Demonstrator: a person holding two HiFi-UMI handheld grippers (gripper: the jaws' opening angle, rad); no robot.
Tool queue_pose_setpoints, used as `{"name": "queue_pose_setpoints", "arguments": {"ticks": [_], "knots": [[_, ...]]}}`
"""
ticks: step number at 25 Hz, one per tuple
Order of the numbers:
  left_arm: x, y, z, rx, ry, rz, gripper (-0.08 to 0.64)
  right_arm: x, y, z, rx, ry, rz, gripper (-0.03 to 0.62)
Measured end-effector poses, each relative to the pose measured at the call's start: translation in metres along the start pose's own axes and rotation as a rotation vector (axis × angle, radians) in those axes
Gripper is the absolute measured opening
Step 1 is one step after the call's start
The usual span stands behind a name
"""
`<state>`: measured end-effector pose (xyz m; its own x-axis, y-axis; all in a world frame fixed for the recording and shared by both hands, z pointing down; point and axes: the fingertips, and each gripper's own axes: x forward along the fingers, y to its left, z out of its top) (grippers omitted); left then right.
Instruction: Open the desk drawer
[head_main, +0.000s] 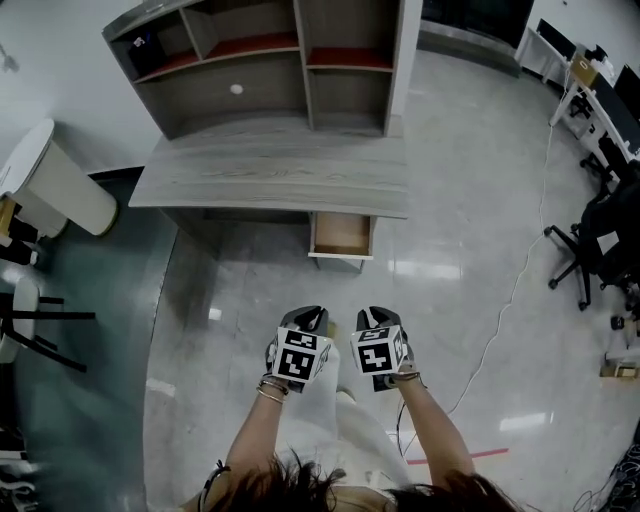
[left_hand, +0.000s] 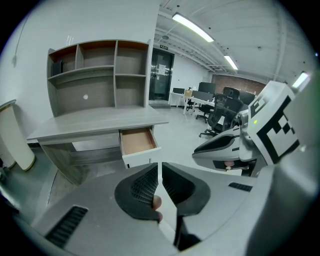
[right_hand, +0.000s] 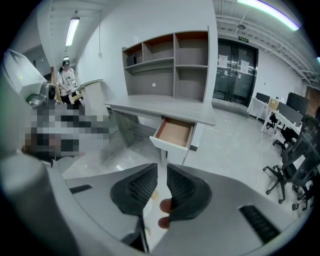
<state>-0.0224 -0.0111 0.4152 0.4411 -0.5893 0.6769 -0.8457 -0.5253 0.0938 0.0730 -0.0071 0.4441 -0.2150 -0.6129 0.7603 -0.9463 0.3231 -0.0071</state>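
Observation:
The grey wooden desk (head_main: 270, 175) stands ahead with its small drawer (head_main: 341, 234) pulled out under the right end of the top. The drawer's brown inside shows bare in the left gripper view (left_hand: 138, 141) and the right gripper view (right_hand: 174, 133). Both grippers hang side by side close to my body, well short of the desk and touching nothing. My left gripper (head_main: 306, 318) has its jaws together with only a sliver between them (left_hand: 160, 172). My right gripper (head_main: 375, 318) shows a narrow gap with nothing in it (right_hand: 162, 175).
A shelf hutch (head_main: 270, 60) sits on the desk's back. A white rounded panel (head_main: 60, 185) and a black stool (head_main: 30, 320) stand at the left. A black office chair (head_main: 590, 240) and a floor cable (head_main: 510, 300) lie to the right. A person (right_hand: 66, 80) stands far off.

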Motion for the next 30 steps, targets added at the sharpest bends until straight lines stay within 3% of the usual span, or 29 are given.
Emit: {"name": "queue_pose_setpoints", "arguments": {"ticks": [7, 17, 30], "knots": [[-0.028, -0.014, 0.006, 0.052, -0.051, 0.013, 0.032, -0.023, 0.003, 0.0, -0.013, -0.048, -0.011, 0.06], [-0.069, -0.022, 0.004, 0.033, -0.107, 0.032, 0.032, -0.053, 0.014, 0.004, -0.092, -0.116, -0.033, 0.043], [-0.103, -0.032, -0.001, 0.129, -0.138, -0.009, 0.032, -0.082, 0.029, 0.006, -0.119, -0.168, -0.092, 0.029]]}}
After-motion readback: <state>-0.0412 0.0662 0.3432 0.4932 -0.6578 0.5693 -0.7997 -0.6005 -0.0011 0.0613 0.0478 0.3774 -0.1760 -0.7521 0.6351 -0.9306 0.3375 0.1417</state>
